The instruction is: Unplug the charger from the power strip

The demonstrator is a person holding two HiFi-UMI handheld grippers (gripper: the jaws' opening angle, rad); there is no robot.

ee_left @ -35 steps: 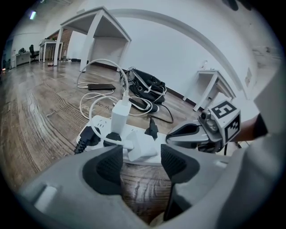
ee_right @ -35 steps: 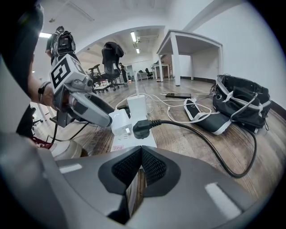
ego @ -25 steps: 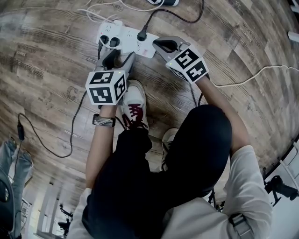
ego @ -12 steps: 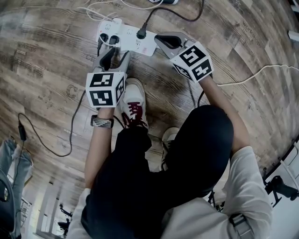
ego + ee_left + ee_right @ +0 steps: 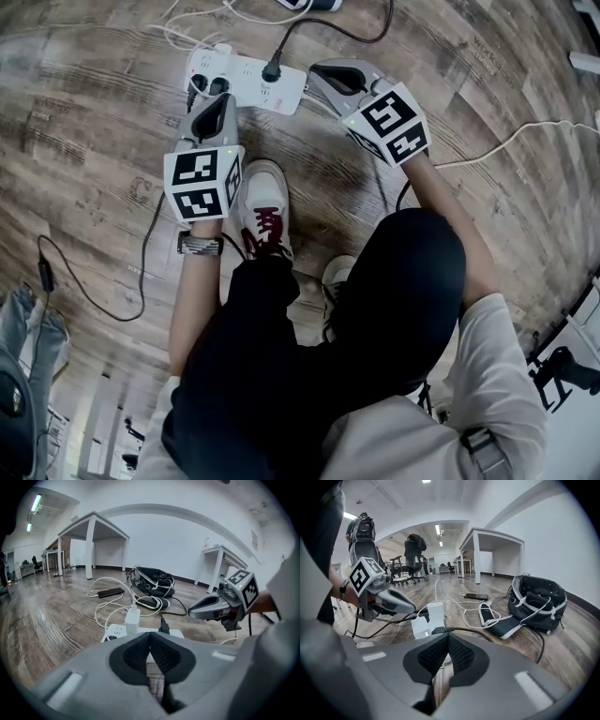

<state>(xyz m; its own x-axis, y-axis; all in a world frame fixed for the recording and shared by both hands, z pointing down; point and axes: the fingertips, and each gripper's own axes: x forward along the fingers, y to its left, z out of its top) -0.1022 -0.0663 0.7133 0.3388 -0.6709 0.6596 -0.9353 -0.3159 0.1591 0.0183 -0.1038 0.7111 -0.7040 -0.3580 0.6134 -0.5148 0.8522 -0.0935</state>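
The person crouches over the wooden floor point(image 5: 94, 122) with both forearms stretched forward and both tools pointing down at a slant. The left gripper point(image 5: 216, 101) is at the near left end of the power strip point(image 5: 246, 82). Its jaws have just been closing; the pads now meet and nothing is between them. The right gripper point(image 5: 316, 77) is beside the right end of the strip. Its pads are also pressed together and hold nothing.

The strip lies flat on the floor in front of the person's shoe point(image 5: 262, 202), with bare boards on both sides. Behind it there are loose white cables, a phone point(image 5: 111, 592) and a black bag point(image 5: 536, 602), all apart from the strip.

The charger point(image 5: 132, 619) is a white block. It stands upright in a socket towards the left end of the strip, and a white cable goes up from its top. A black plug point(image 5: 272, 70) sits in a socket to its right. Neither gripper touches the charger.
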